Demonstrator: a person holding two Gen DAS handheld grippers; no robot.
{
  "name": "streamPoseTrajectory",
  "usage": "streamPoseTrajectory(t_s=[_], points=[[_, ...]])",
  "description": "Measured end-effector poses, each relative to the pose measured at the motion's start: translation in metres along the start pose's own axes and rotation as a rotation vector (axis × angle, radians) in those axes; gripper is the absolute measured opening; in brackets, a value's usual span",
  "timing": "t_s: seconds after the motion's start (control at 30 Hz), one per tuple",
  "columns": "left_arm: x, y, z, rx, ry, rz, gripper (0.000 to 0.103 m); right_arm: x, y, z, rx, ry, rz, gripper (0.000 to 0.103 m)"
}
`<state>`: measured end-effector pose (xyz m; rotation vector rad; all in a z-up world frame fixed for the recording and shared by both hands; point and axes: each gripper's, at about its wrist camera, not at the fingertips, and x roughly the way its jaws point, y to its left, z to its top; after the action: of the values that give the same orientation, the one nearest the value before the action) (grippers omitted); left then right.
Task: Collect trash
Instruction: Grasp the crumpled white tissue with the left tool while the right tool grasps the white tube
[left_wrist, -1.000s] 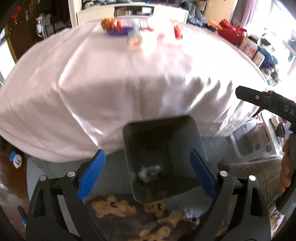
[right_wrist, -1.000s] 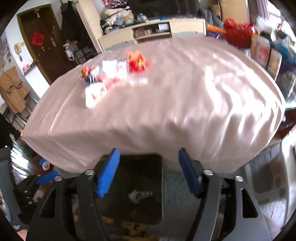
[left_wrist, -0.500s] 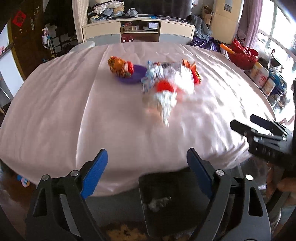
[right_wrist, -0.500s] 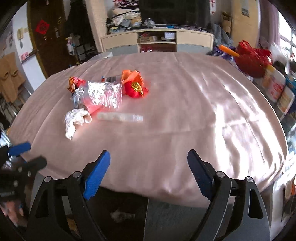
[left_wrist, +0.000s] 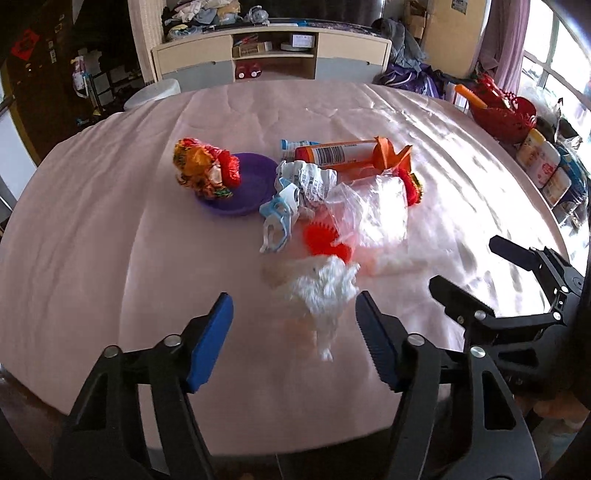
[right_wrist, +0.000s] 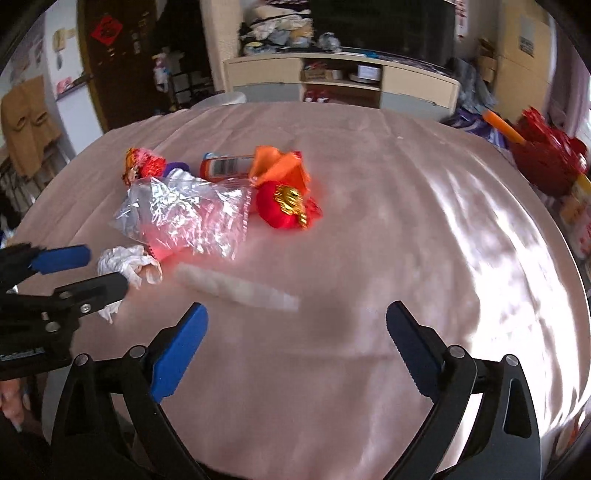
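**Two Open Hand-Held Grippers at the Trash Cluster: Approach Step**

Two units in play, both with jaws spread wide and pinching nothing: left hand-held gripper (left_wrist: 293, 334), right hand-held gripper (right_wrist: 295, 343). Both poised over the near edge of the desk (left_wrist: 92, 229), draped in pink cloth.

**Location of the trash**
- Landmark: purple dish (left_wrist: 251, 184).
- Crumpled white tissue (left_wrist: 325, 284): nearest item, well toward the camera from the dish, lined up between the left fingers but not yet enclosed.
- Clear plastic bag (right_wrist: 184, 214): just right of the dish, overlapping a red spiky piece (left_wrist: 325, 240).
- Pale translucent strip (right_wrist: 236, 288): nearer than the bag, ahead of the right gripper.
- Orange tube with barcode label (left_wrist: 336, 153): behind and right of the dish.
- Foil snack wrapper (left_wrist: 203, 170): resting in the dish.
- Printed crumpled wrapper (left_wrist: 310, 181) and blue-white plastic piece (left_wrist: 280, 214): touching the dish's right side.
- Red ornament with gold trim (right_wrist: 284, 206): far right of the cluster.

**Procedure for the step in hand (judgement)**
1. Advance the left unit until the tissue sits fully between the pads.
2. Lower close to the cloth; avoid pinching the fabric itself.
3. Close gently; tissue light and compressible, likely to slip from a shallow bite.
4. Hold the right unit clear, or aim it at the strip.

**Count**
- Grippers: 2.
- Dish: 1.
- Loose items: 8, one of each kind listed; more possibly hidden under the bag.
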<state>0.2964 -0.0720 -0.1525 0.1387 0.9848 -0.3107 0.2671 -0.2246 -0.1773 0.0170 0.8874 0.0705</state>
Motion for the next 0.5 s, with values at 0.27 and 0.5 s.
streamPoseTrajectory(t_s=[0.27, 0.5], points=[[0.022, 0.003, 0.011, 0.008, 0.027, 0.030, 0.032, 0.017, 0.011, 0.008, -0.065, -0.007, 0.070, 0.098], [0.021, 0.002, 0.013, 0.029, 0.030, 0.031, 0.029, 0.008, 0.024, 0.004, -0.109, -0.022, 0.093, 0.072]])
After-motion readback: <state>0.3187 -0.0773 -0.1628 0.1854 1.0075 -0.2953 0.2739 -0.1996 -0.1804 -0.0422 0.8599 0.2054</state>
